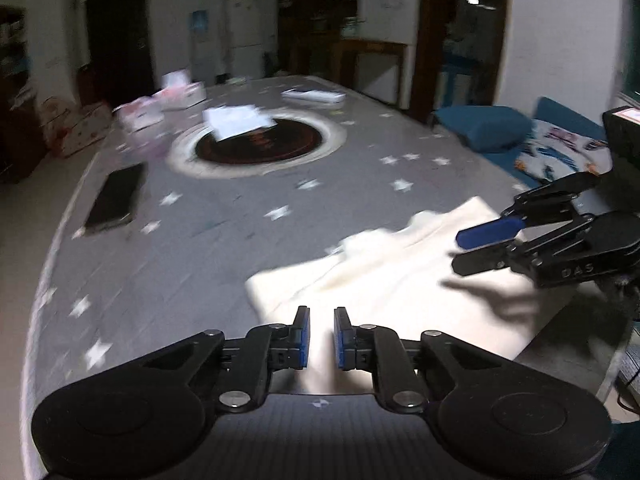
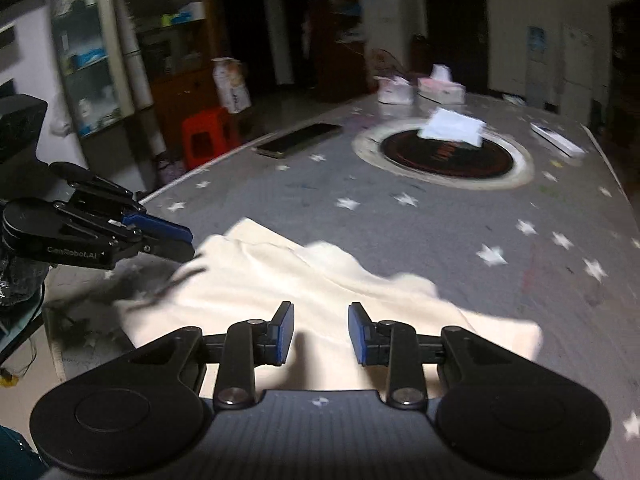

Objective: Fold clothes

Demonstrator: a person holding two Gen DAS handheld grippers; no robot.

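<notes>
A cream-white garment (image 1: 384, 280) lies rumpled and partly folded near the front edge of the grey star-patterned table (image 1: 224, 240); it also shows in the right wrist view (image 2: 320, 292). My left gripper (image 1: 322, 338) hovers over the garment's near edge, jaws a small gap apart and empty. It also appears at the left of the right wrist view (image 2: 176, 240). My right gripper (image 2: 320, 334) is open and empty above the garment. It also appears at the right of the left wrist view (image 1: 460, 252), over the garment's right side.
A dark phone (image 1: 116, 196) lies on the table's left. A round dark hotplate (image 1: 264, 144) with a white paper pack (image 1: 240, 120) sits mid-table, tissue boxes (image 1: 180, 94) and a white box (image 1: 314, 96) behind. A blue sofa (image 1: 492, 124) stands right; a red stool (image 2: 204, 136) left.
</notes>
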